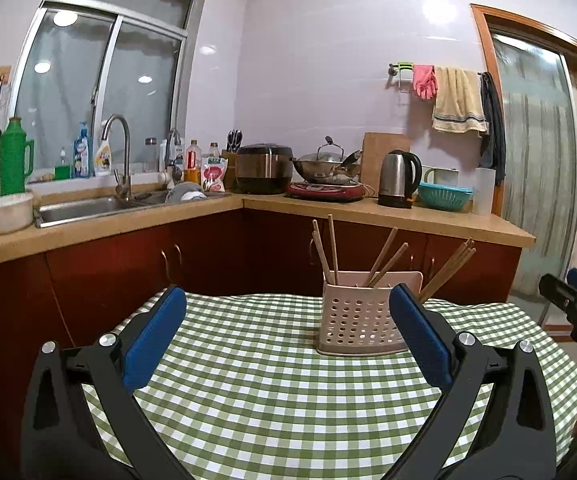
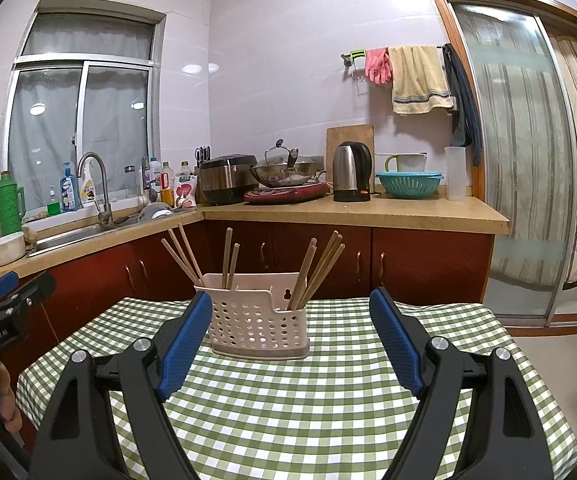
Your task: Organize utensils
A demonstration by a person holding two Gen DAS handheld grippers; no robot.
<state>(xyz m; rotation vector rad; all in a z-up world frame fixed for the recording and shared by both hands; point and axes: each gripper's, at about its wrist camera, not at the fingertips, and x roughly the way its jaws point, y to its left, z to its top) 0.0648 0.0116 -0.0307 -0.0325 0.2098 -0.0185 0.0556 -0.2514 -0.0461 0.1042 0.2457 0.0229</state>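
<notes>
A pale perforated utensil holder (image 1: 354, 316) (image 2: 258, 318) stands upright on the green checked tablecloth (image 1: 280, 392) (image 2: 308, 400). Several wooden chopsticks (image 1: 330, 248) (image 2: 320, 268) lean inside it, spread across its compartments. My left gripper (image 1: 286, 300) is open over the cloth, short of the holder, with nothing between its blue pads (image 1: 152, 340). My right gripper (image 2: 290, 304) is also open and empty, the holder just beyond its left finger. The right gripper shows at the far right edge of the left wrist view (image 1: 576, 304); the left gripper shows at the left edge of the right wrist view (image 2: 4, 300).
Behind the table runs an L-shaped counter (image 1: 388, 212) with red cabinets, a sink (image 1: 88, 208), rice cooker (image 1: 264, 168), wok (image 2: 284, 172), kettle (image 2: 350, 172) and teal colander (image 2: 408, 184). A sliding glass door (image 2: 520, 160) is at the right. A hand (image 2: 4, 400) grips the left tool.
</notes>
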